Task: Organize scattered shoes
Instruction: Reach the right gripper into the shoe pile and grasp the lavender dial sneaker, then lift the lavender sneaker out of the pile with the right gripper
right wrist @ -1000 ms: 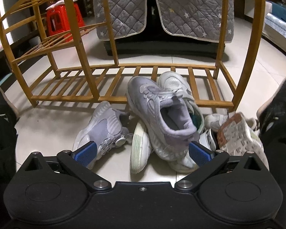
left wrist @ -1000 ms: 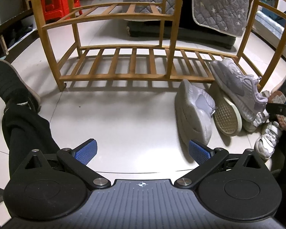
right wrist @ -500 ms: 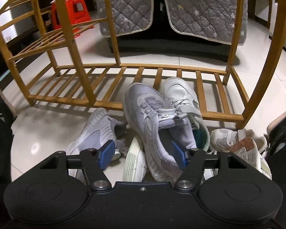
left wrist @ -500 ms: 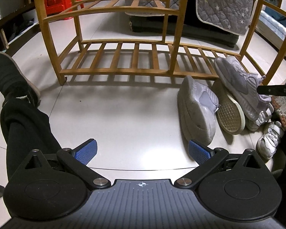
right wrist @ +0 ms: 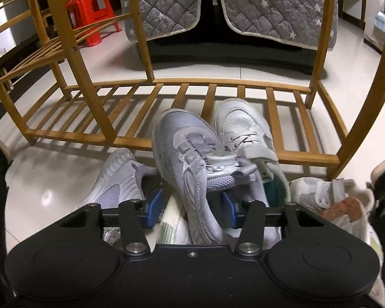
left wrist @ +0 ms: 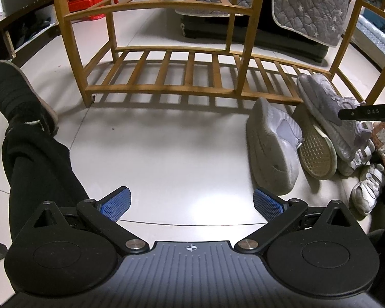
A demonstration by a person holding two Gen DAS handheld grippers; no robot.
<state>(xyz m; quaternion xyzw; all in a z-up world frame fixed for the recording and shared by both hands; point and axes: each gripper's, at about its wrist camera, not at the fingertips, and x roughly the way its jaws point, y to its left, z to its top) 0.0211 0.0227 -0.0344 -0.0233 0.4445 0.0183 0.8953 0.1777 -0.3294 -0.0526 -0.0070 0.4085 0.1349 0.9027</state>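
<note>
A grey sneaker with a dial lace [right wrist: 190, 148] lies on top of a pile of shoes in front of the wooden shoe rack [right wrist: 218, 84]. My right gripper [right wrist: 191, 205] straddles its heel and its jaws are closing. A gap still shows beside the left blue pad [right wrist: 155, 205]. A white sneaker [right wrist: 243, 125] rests on the rack's bottom slats beside the grey one. In the left wrist view the same grey sneaker [left wrist: 323, 102] is at the right. My left gripper [left wrist: 191, 201] hangs open over bare floor, holding nothing.
A pale grey shoe on its side [left wrist: 272, 143], a shoe showing its sole [left wrist: 315, 151] and a small white shoe [left wrist: 369, 190] lie in the pile. A person's black-trousered leg [left wrist: 33, 154] stretches along the left. A red stool [right wrist: 92, 12] and a quilted cover [right wrist: 277, 7] stand behind the rack.
My right gripper has pushed forward and down onto the grey sneaker, and its jaws have narrowed from wide open to close around the heel. The left gripper has stayed put and open.
</note>
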